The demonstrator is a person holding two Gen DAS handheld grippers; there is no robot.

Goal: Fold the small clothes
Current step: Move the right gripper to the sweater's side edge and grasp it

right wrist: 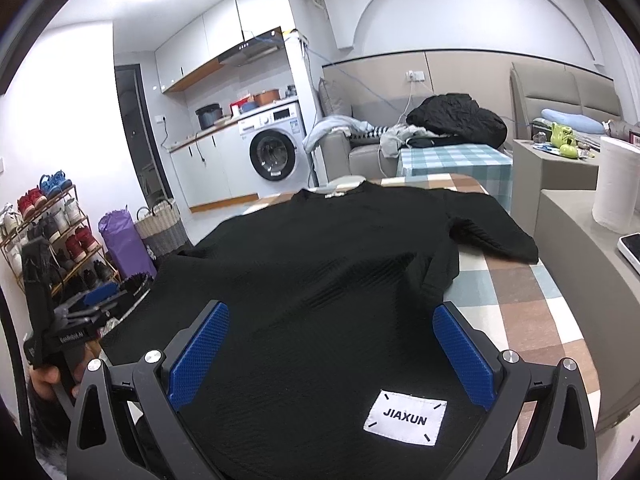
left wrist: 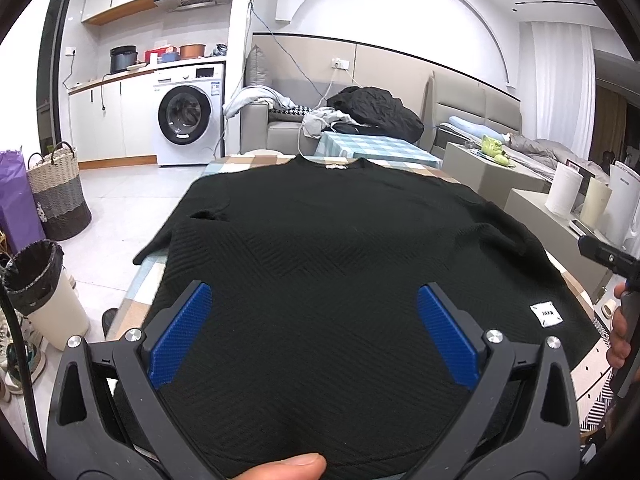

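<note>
Black ribbed knit sweater, flat on checked-cloth tabletop, frame centre. Left tongs and right tongs: both spread wide, gripping nothing. Right view only: white "JIAXUN" label legible, shoe rack lower left.

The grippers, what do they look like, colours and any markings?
Both the left gripper and right gripper have matte black angular frames with silver screws and blue textured pads lining the jaws. The right wrist view shows white lettering on the left one's body.
</note>
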